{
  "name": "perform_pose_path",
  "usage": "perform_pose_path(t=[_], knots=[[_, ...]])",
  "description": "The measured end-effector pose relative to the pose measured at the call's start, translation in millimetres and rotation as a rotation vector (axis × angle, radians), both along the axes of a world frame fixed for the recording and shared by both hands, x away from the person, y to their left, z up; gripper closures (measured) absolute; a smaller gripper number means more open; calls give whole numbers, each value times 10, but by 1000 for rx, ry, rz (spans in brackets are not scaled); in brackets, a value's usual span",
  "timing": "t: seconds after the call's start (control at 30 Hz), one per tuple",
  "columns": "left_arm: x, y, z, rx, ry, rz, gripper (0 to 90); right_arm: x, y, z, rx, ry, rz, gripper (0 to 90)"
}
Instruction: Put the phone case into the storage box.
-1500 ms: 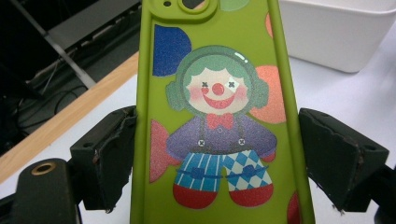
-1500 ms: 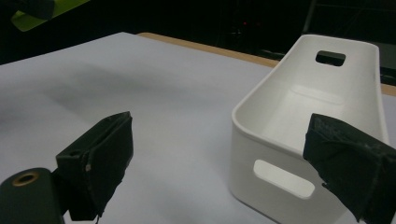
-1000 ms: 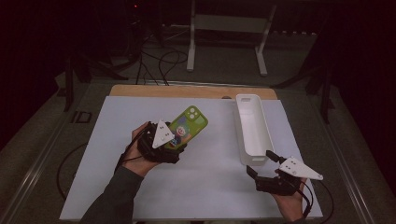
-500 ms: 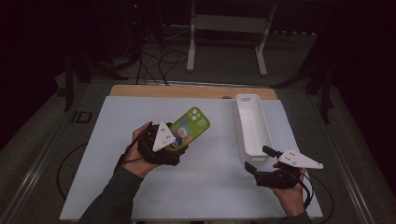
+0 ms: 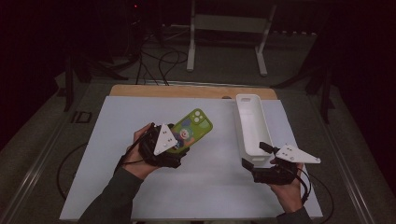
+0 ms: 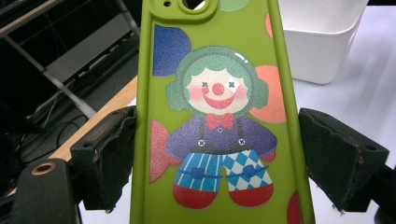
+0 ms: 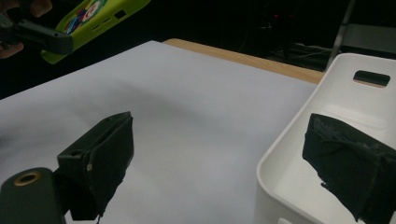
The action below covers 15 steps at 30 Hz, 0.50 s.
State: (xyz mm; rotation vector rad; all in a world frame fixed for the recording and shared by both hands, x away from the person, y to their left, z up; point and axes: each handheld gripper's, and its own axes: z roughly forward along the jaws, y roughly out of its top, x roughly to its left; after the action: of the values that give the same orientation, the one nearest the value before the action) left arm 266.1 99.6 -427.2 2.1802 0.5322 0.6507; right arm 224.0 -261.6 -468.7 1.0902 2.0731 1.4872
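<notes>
A green phone case (image 5: pixel 195 125) with a clown picture (image 6: pixel 217 116) is held above the white table sheet, left of centre. My left gripper (image 5: pixel 181 142) is shut on its long edges, one jaw pressed to each side (image 6: pixel 217 163). The case also appears far off in the right gripper view (image 7: pixel 88 18). A long white bin (image 5: pixel 252 122) lies at the right. My right gripper (image 5: pixel 257 155) is open at the bin's near end. One jaw hangs over the bin's inside (image 7: pixel 327 107) and the other over the sheet, with nothing between them (image 7: pixel 229 154).
The white sheet (image 5: pixel 102 168) covers a wooden table whose bare edge (image 5: pixel 187 91) runs along the far side. The bin's far wall has a handle slot (image 7: pixel 371 78). Beyond the table, cables and a metal stand (image 5: pixel 224 23) sit on a dark floor.
My right gripper has crept forward and slightly left, so its jaws now straddle the bin's near wall. The left gripper and phone case have barely shifted.
</notes>
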Motion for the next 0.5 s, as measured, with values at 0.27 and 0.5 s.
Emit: perform_pose_path(t=[0.27, 0.5], knots=[[-14, -15, -4, 2, -8, -5, 158, 56, 54, 64, 7, -1, 19, 88], [-22, -26, -1, 7, -15, -13, 158, 91, 97, 92, -2, -6, 24, 87]])
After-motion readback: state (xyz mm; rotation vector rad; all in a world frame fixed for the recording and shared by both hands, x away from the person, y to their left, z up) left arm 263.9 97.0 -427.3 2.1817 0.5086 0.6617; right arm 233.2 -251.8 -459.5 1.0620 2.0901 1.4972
